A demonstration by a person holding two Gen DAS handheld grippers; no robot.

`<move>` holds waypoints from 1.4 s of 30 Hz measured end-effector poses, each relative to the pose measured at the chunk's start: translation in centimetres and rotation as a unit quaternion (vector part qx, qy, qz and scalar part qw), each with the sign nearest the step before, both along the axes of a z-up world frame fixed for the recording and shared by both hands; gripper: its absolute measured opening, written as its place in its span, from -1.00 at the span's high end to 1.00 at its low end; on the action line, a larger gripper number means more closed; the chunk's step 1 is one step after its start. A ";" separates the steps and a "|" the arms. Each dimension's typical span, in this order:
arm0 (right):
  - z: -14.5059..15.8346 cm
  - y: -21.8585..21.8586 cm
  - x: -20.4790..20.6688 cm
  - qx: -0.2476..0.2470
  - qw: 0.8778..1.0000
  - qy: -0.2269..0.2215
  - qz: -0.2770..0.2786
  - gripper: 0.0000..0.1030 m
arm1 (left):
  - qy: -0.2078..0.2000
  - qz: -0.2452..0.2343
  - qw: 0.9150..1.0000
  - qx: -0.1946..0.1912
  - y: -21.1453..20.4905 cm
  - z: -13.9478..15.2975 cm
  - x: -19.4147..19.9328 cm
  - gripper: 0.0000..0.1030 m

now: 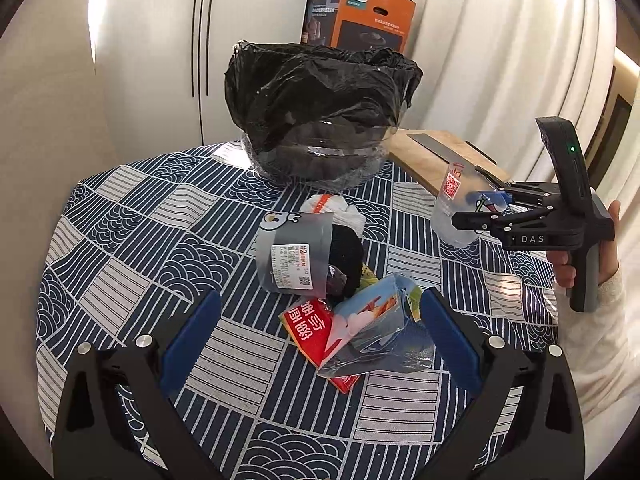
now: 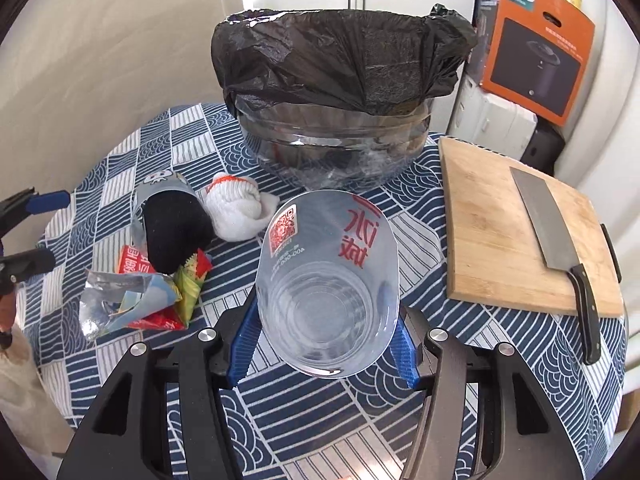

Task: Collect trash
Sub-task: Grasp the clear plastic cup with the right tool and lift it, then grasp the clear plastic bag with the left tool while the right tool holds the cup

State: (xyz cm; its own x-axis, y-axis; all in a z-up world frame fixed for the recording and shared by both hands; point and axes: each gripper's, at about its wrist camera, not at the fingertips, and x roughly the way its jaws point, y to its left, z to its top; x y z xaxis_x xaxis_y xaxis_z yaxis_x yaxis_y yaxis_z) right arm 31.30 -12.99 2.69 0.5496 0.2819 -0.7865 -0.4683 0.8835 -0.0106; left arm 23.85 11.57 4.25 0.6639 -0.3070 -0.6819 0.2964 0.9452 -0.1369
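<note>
Left gripper [image 1: 320,332]: blue ribbed pads spread wide, nothing between, hovering over crumpled foil-and-red wrapper [image 1: 360,336] at 6 o'clock on table. Grey paper cup [image 1: 290,254] on side, black sock [image 1: 346,260] stuffed in mouth; white balled sock [image 2: 236,210] touching behind. Right gripper [image 2: 324,320]: clenched on clear plastic cup [image 2: 328,280], red print, walls squeezed oval. Bin [image 2: 340,92] at 12 o'clock: clear ribbed tub, crinkled black liner. Bamboo cutting board [image 2: 492,236] at 3 o'clock, cleaver [image 2: 552,240] flat on it. Tablecloth [image 1: 132,224]: navy-white wave patchwork. White curtains [image 1: 500,40], orange box [image 2: 536,44] behind.
</note>
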 end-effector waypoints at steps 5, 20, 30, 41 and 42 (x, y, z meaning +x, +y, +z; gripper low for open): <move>0.5 -0.8 -1.0 -0.003 1.000 -0.004 -0.008 -0.03 | 0.006 -0.033 0.999 0.002 -1.7 -0.7 0.1 -0.89; -0.1 -2.7 -2.1 0.000 1.000 -0.001 -0.023 -0.07 | 0.042 -0.068 0.995 0.054 -6.1 -3.9 1.1 -0.89; -0.5 -3.0 -2.3 0.002 1.000 -0.001 -0.020 -0.08 | 0.042 -0.067 0.992 0.099 -6.2 -4.9 1.0 0.43; 0.8 -2.9 -3.6 -0.008 0.999 -0.028 -0.013 -0.08 | 0.020 -0.062 0.993 0.099 -5.2 -2.9 0.5 0.69; 1.0 -2.9 -3.8 -0.009 0.999 -0.031 -0.012 -0.08 | 0.018 -0.061 0.993 0.098 -5.0 -2.8 0.4 0.69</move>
